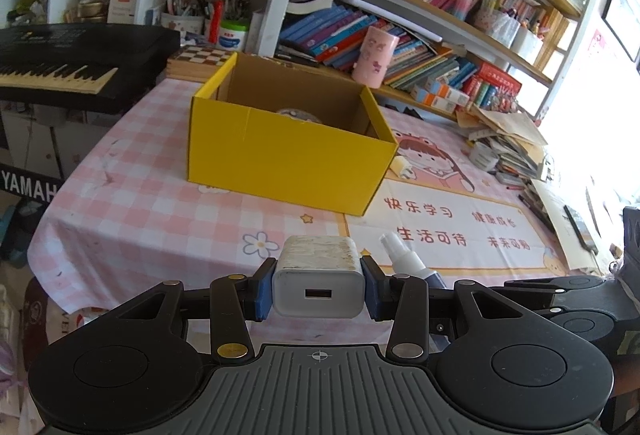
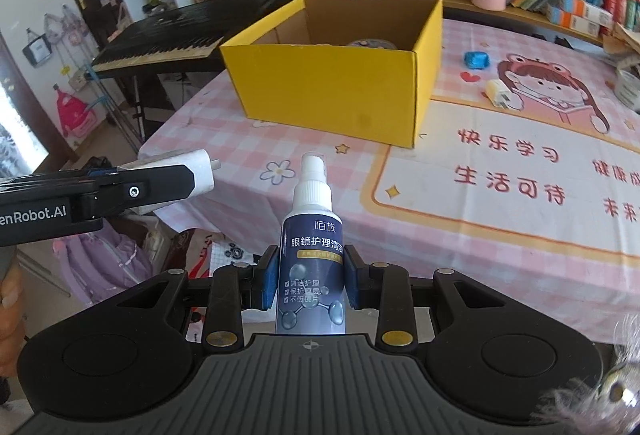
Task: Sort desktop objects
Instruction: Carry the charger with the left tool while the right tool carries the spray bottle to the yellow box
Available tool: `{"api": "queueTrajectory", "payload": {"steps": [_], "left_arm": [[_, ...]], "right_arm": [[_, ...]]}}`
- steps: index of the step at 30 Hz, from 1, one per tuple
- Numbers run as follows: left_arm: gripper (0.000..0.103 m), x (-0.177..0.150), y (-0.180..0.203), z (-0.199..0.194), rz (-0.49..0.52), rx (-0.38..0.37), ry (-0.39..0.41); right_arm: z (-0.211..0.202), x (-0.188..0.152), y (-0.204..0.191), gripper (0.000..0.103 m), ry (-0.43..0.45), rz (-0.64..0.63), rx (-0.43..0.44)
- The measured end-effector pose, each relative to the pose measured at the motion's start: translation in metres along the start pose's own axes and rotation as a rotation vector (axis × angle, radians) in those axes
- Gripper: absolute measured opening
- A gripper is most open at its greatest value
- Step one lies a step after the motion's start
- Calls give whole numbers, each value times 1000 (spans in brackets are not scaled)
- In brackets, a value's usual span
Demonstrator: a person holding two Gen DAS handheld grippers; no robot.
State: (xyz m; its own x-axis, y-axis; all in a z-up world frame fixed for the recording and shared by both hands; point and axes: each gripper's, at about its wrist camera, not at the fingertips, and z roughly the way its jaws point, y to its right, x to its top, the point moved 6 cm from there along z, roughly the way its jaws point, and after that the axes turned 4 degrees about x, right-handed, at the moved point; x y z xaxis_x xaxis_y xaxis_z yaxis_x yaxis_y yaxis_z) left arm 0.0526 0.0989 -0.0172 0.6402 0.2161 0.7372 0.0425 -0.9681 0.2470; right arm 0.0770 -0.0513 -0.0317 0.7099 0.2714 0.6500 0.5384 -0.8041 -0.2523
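My left tongs (image 1: 319, 289) are clenched on a white USB charger (image 1: 319, 277), its port facing me and its long axis running forward. My right tongs (image 2: 311, 281) grip a spray bottle (image 2: 312, 255) around its dark label, nozzle pointing ahead; the label is printed in Chinese. Both loads hang over the near edge of the worktop (image 2: 460, 235). The yellow box (image 1: 292, 151) lies straight ahead and open-topped; I judge the left tongs slightly nearer. The arm beside me reads "enRobot.AI". Further off, the mat carries Chinese slogans, and the keyboard (image 1: 60, 71) stand says "YAMAH".
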Motion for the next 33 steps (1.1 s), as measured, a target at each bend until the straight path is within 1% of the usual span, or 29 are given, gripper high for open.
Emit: {"api": "queueTrajectory", "payload": {"steps": [6, 11, 19, 26, 33], "left_arm": [[42, 4, -3, 11, -11, 22, -17], [42, 21, -6, 21, -13, 47, -2], [42, 65, -1, 43, 31, 71, 55], [42, 112, 11, 69, 62, 88, 120], [42, 147, 17, 98, 77, 116, 160]], "right_arm": [[7, 10, 1, 30, -7, -6, 29], [13, 28, 11, 30, -2, 12, 55], [17, 82, 30, 30, 69, 2, 75], [22, 137, 52, 30, 133, -34, 85], [41, 191, 77, 30, 180, -80, 82]]}}
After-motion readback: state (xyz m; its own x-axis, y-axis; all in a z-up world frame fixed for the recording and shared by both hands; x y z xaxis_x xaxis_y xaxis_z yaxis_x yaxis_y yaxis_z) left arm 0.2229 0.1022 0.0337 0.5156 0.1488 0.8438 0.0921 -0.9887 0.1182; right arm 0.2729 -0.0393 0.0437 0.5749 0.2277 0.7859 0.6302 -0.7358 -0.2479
